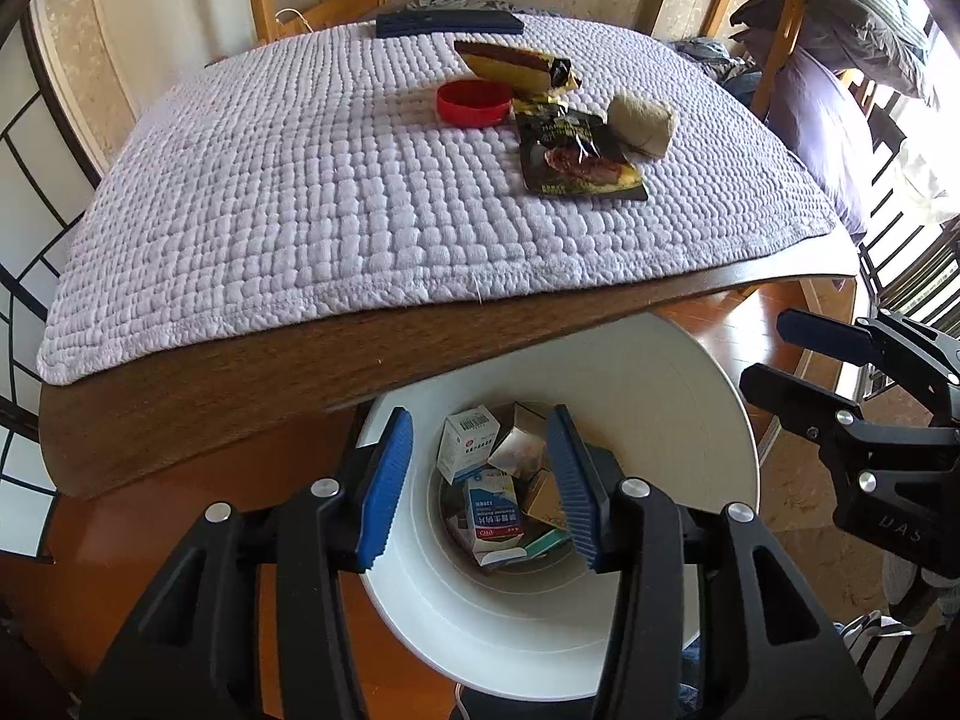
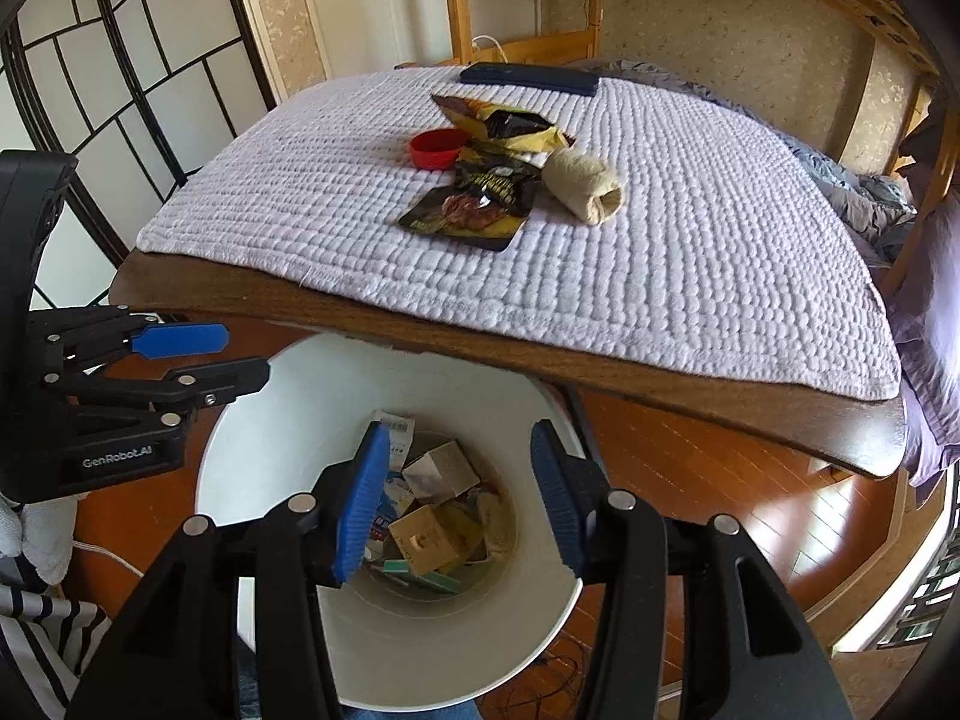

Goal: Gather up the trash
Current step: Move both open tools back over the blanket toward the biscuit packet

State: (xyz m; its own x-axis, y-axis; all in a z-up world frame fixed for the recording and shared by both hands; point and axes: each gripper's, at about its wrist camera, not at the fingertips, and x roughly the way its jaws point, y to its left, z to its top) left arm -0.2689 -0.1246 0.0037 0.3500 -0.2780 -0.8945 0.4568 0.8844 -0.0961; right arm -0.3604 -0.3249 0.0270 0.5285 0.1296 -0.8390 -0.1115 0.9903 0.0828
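A white bin [image 1: 678,420] [image 2: 252,462] stands on the floor under the table's near edge, holding several small boxes [image 1: 492,492] [image 2: 432,516]. My left gripper [image 1: 480,480] hangs open and empty over the bin; it also shows in the right wrist view [image 2: 234,354]. My right gripper [image 2: 456,492] is open and empty over the bin; it also shows in the left wrist view [image 1: 774,354]. On the table's quilted cloth lie a black snack wrapper [image 1: 576,156] [image 2: 474,204], a yellow-black wrapper [image 1: 516,66] [image 2: 504,126], a red lid [image 1: 474,102] [image 2: 438,147] and a rolled beige cloth [image 1: 642,123] [image 2: 585,186].
A dark blue flat case [image 1: 450,24] [image 2: 531,79] lies at the table's far edge. The wooden table edge [image 1: 300,360] [image 2: 540,354] overhangs the bin. A folding screen [image 2: 120,90] stands left, bedding [image 2: 870,210] right, wood floor [image 2: 690,450] below.
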